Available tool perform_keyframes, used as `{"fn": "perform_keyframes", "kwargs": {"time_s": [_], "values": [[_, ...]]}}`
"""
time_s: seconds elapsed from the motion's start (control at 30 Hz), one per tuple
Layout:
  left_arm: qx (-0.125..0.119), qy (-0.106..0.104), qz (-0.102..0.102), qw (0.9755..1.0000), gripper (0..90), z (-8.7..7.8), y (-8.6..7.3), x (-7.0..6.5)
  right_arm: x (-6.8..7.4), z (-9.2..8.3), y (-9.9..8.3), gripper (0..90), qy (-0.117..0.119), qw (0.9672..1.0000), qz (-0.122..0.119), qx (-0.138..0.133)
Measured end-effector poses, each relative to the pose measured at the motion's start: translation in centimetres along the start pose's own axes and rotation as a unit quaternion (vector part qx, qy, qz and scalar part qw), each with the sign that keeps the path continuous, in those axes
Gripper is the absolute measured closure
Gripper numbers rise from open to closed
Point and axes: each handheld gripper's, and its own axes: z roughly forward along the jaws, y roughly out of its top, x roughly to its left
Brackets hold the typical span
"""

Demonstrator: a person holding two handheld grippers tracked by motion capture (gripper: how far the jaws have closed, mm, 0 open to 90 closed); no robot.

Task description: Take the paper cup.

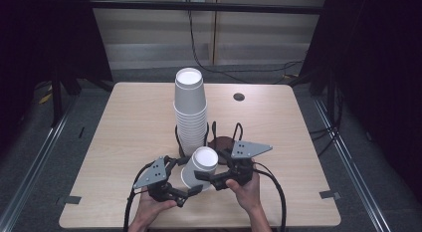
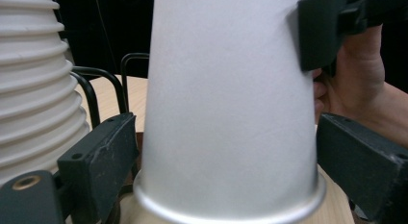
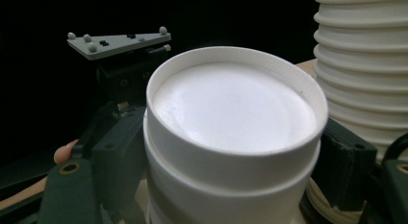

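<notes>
the left gripper (image 1: 186, 188) has its jaws a little apart, with gaps on both sides of the smooth white paper cup (image 1: 199, 166) between them. the right gripper (image 1: 213, 176) squeezes that upside-down cup near its flat bottom, both hands low at the table edge beside the tall ridged cup stack (image 1: 190, 110).
</notes>
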Motion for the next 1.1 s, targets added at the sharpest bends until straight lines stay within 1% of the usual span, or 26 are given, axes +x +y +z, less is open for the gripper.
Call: {"fn": "perform_keyframes", "kwargs": {"time_s": [0.03, 0.1, 0.17, 0.27, 0.47, 0.5, 0.53, 0.57, 0.7, 0.77, 0.8, 0.87, 0.97, 1.0, 1.03, 1.1], "values": [[0.002, -0.002, 0.001, 1.0000, 6.8, 0.07, -0.04, 0.11, 0.02, 0.06, -0.01, 22.5, 0.001, 1.0000, 0.001, -0.001], [0.003, 0.001, -0.003, 1.0000, 4.6, 0.17, -0.10, 0.15, 0.03, 0.23, -0.04, 22.6, 0.003, 1.0000, 0.001, -0.001], [0.002, 0.000, -0.004, 1.0000, 3.2, 0.22, -0.15, 0.22, 0.02, 0.39, -0.09, 22.6, 0.007, 1.0000, 0.001, -0.002], [0.003, -0.005, -0.005, 1.0000, 3.3, 0.30, -0.19, 0.30, 0.03, 0.58, -0.20, 22.6, 0.008, 1.0000, 0.003, -0.002], [0.000, -0.003, -0.004, 1.0000, 4.0, 0.50, -0.23, 0.25, 0.14, 0.95, -0.35, 22.6, 0.011, 0.9999, 0.003, -0.004], [0.000, -0.003, -0.004, 1.0000, 4.7, 0.50, -0.23, 0.25, 0.14, 0.95, -0.35, 22.6, 0.011, 0.9999, 0.003, -0.004], [0.000, -0.012, -0.002, 0.9999, 7.3, 0.44, -0.21, 0.30, 0.17, 1.03, -0.35, 22.5, 0.013, 0.9999, 0.001, -0.005], [0.000, -0.012, -0.002, 0.9999, 11.5, 0.44, -0.21, 0.30, 0.17, 1.03, -0.35, 22.5, 0.013, 0.9999, 0.001, -0.005], [-0.004, -0.017, -0.002, 0.9998, 13.2, 0.30, -0.13, 0.29, 0.02, 0.90, -0.47, 22.1, 0.013, 0.9998, 0.010, -0.015], [-0.001, -0.017, -0.003, 0.9999, 13.8, 0.31, -0.14, 0.29, -0.09, 0.85, -0.67, 21.5, 0.016, 0.9996, 0.015, -0.019], [0.005, -0.019, -0.002, 0.9998, 14.1, 0.38, -0.20, 0.32, -0.17, 0.84, -0.79, 21.2, 0.016, 0.9995, 0.017, -0.019], [0.009, -0.016, 0.000, 0.9998, 14.7, 0.42, -0.25, 0.33, -0.23, 0.86, -0.98, 20.6, 0.016, 0.9996, 0.015, -0.017], [0.009, -0.019, -0.003, 0.9998, 15.2, 0.41, -0.23, 0.35, -0.18, 0.90, -0.98, 19.5, 0.014, 0.9997, 0.013, -0.015], [0.008, -0.022, -0.004, 0.9997, 15.3, 0.37, -0.19, 0.35, -0.20, 0.91, -0.90, 15.7, 0.009, 0.9998, 0.013, -0.012], [0.008, -0.022, -0.003, 0.9997, 15.4, 0.38, -0.16, 0.33, -0.23, 0.93, -0.87, 14.0, 0.008, 0.9998, 0.013, -0.011], [0.008, -0.019, -0.003, 0.9998, 15.6, 0.33, -0.13, 0.32, -0.24, 0.92, -0.83, 13.4, 0.007, 0.9998, 0.015, -0.010]]}}
